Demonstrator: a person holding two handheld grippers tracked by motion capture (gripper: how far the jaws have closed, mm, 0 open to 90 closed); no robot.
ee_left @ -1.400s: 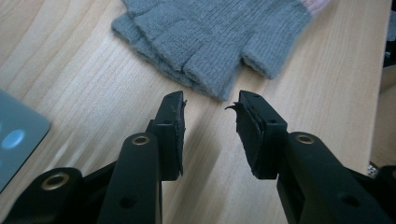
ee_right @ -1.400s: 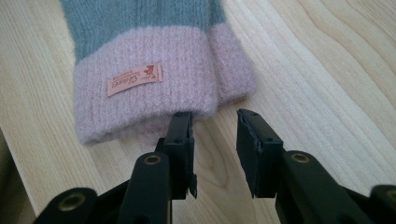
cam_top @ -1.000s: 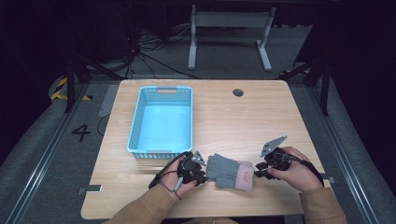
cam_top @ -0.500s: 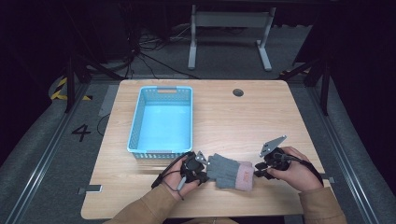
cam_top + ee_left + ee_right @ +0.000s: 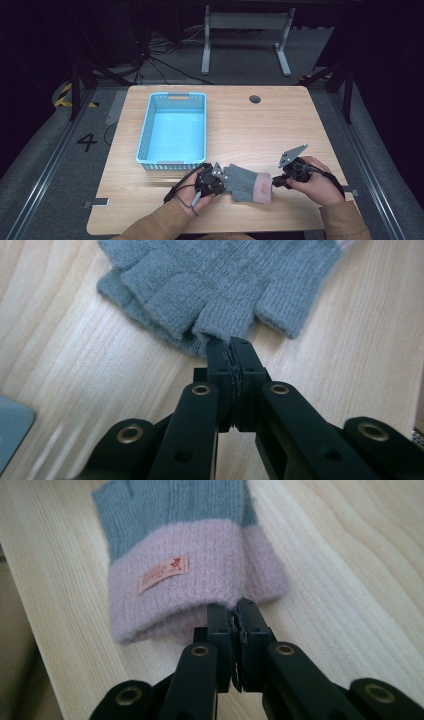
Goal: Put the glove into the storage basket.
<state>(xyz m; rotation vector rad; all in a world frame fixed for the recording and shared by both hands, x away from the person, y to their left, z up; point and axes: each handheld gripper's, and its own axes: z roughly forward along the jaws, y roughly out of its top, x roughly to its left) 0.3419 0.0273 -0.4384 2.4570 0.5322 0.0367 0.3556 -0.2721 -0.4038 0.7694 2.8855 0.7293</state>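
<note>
You have two grippers on one glove (image 5: 246,183), which lies flat near the table's (image 5: 300,120) front edge, between your hands. Your left gripper (image 5: 216,181) has just closed its jaws; in the left gripper view they are pressed together on the tip of one grey finger stub of the glove (image 5: 220,285). Your right gripper (image 5: 276,181) has just closed too, and the right gripper view shows its jaws nipping the rim of the pink cuff (image 5: 200,580), beside the small orange label (image 5: 164,573). In that same view the glove looks to be two layers deep; whether that is a second glove beneath I cannot tell.

Just beyond your left gripper stands one blue basket (image 5: 145,131), its near wall close to the glove's fingers. To its right the wood is bare back to a single round grommet hole (image 5: 255,99) near the far edge.
</note>
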